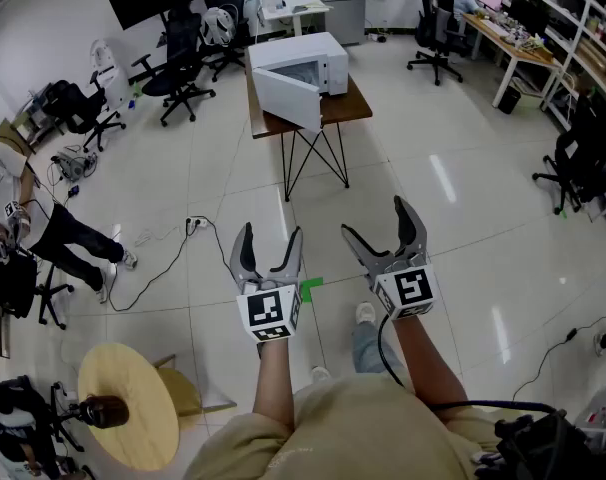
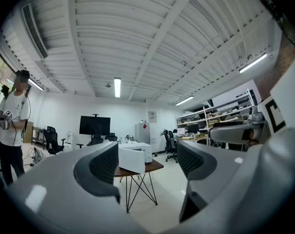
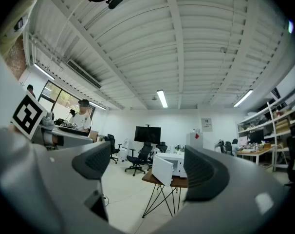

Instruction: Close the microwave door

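Note:
A white microwave stands on a small brown table across the room, its door swung open toward me. Both grippers are far from it, held out over the floor. My left gripper is open with nothing between its jaws, and my right gripper is open and empty too. The left gripper view frames the microwave and its open door between the jaws. In the right gripper view the microwave and door also sit between the jaws.
The table stands on thin black wire legs. Black office chairs cluster at the back left and a desk row runs along the right. A cable and power strip lie on the tiled floor. A round wooden stool is at my left. A person stands at the left.

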Action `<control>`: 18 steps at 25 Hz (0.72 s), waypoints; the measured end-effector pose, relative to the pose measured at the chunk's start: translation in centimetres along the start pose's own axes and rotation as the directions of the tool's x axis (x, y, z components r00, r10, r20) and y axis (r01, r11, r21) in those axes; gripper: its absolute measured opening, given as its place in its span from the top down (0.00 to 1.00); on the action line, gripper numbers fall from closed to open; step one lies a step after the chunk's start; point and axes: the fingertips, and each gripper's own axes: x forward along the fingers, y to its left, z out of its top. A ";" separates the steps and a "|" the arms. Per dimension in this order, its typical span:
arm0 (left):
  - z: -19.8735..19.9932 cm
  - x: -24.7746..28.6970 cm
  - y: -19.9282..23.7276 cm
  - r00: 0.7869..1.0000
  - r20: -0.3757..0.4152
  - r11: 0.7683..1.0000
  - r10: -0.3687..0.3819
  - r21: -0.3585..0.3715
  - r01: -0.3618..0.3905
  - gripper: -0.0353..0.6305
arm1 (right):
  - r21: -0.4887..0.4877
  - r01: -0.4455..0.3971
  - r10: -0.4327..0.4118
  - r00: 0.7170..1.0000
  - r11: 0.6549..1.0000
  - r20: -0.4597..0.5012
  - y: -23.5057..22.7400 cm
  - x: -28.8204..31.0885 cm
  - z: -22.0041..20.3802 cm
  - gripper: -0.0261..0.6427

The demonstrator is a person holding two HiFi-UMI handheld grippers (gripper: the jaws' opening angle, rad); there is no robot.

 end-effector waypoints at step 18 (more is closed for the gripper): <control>-5.4 24.6 -9.3 1.000 0.007 0.998 -0.003 0.057 0.003 0.39 | 0.083 -0.107 0.101 0.993 0.991 0.067 -20.4 12.0 -5.9 0.29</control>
